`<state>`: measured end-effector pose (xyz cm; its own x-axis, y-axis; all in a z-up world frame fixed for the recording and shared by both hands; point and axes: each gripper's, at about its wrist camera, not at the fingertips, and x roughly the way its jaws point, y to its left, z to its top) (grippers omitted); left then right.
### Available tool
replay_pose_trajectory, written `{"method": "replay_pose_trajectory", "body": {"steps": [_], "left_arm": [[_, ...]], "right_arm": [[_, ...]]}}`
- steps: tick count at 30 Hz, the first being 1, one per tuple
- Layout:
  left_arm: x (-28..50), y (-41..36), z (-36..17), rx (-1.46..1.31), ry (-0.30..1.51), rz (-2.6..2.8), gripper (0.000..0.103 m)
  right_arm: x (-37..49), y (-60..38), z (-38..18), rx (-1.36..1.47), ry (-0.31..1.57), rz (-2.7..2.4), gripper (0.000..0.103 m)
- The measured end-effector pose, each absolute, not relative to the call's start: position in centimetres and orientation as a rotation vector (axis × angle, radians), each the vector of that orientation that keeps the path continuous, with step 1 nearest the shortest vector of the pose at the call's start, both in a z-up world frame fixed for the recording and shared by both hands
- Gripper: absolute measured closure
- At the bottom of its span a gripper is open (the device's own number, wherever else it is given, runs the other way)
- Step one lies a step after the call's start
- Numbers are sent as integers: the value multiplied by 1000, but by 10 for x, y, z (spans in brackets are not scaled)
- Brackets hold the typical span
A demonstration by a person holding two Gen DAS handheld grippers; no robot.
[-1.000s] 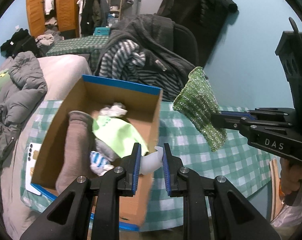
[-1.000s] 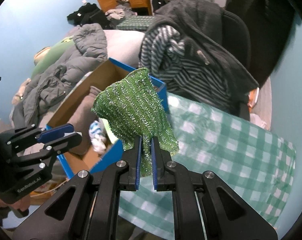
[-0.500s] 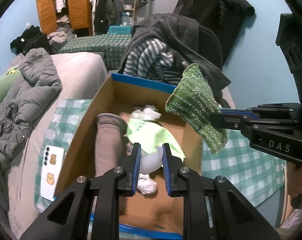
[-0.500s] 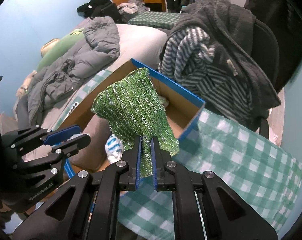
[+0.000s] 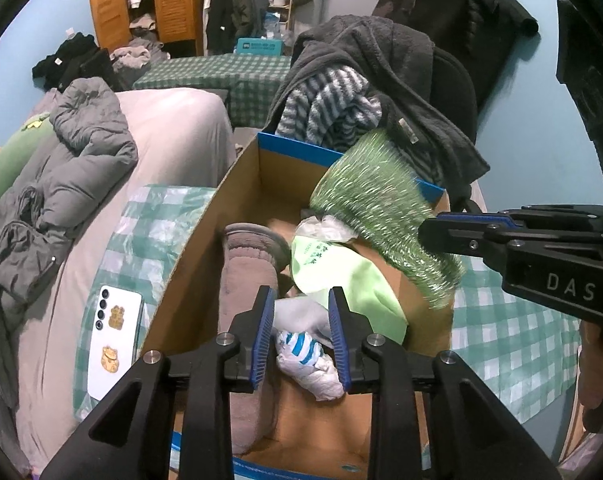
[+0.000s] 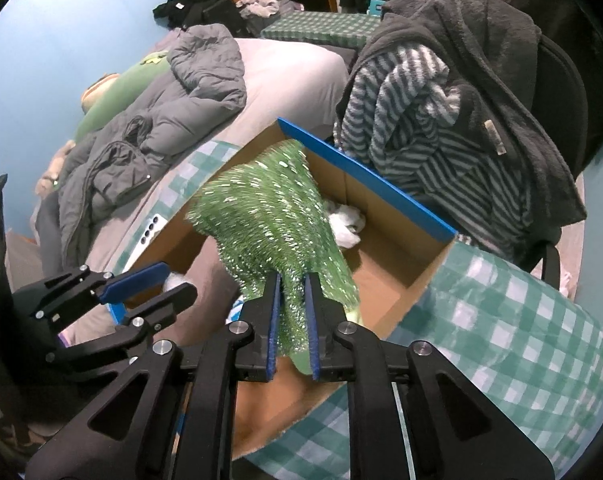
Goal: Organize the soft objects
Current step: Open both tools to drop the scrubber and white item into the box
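Observation:
An open cardboard box (image 5: 297, 148) with a blue rim stands on the checked table. In it lie a grey plush roll (image 5: 247, 272), a light green bag (image 5: 341, 276) and a white-and-blue bundle (image 5: 301, 352). My left gripper (image 5: 301, 332) hangs over the box's near end. Its jaws are opening, and a white soft piece (image 5: 299, 310) still fills the gap between the pads. My right gripper (image 6: 292, 312) holds a glittery green knitted cloth (image 6: 269, 224) over the box's right side. Its jaws are starting to open with the blurred cloth (image 5: 373, 200) still pinched between them.
A white phone (image 5: 113, 332) lies on the green checked tablecloth (image 5: 513, 332) left of the box. Behind the box a chair (image 5: 361, 92) is piled with grey and striped clothes. Grey jackets (image 5: 73, 168) cover the bed on the left.
Both grippers have moved from beside the box to over it and sunk a little. Both pairs of jaws stand slightly wider. The green cloth now blurs over the box's right wall.

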<state>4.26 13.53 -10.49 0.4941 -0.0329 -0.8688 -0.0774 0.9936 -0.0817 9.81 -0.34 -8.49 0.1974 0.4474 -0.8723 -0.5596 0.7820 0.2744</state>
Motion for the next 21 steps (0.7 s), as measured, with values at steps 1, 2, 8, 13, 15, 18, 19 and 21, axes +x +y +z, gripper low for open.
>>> {"method": "replay_pose_trajectory", "body": {"steps": [1, 2, 8, 13, 15, 18, 19, 21], "left_arm": [[43, 136, -104, -112, 1051, 27, 71], [42, 137, -103, -109, 1047, 25, 68], [41, 140, -93, -96, 1039, 20, 52], [37, 141, -80, -100, 1013, 29, 40], [34, 141, -74, -99, 1004, 38, 34], [31, 140, -65, -87, 985, 54, 30], [30, 140, -63, -84, 983, 58, 30], [27, 140, -58, -81, 983, 69, 30]], "right_arm": [[99, -2, -84, -109, 1175, 703, 89], [99, -1, -84, -106, 1175, 703, 89], [100, -4, -80, -76, 1182, 684, 78], [100, -9, -77, -66, 1189, 661, 70], [98, -12, -74, -61, 1187, 650, 67], [96, -18, -68, -59, 1177, 633, 55], [95, -20, -66, -61, 1172, 624, 52], [93, -26, -61, -66, 1162, 609, 51]]}}
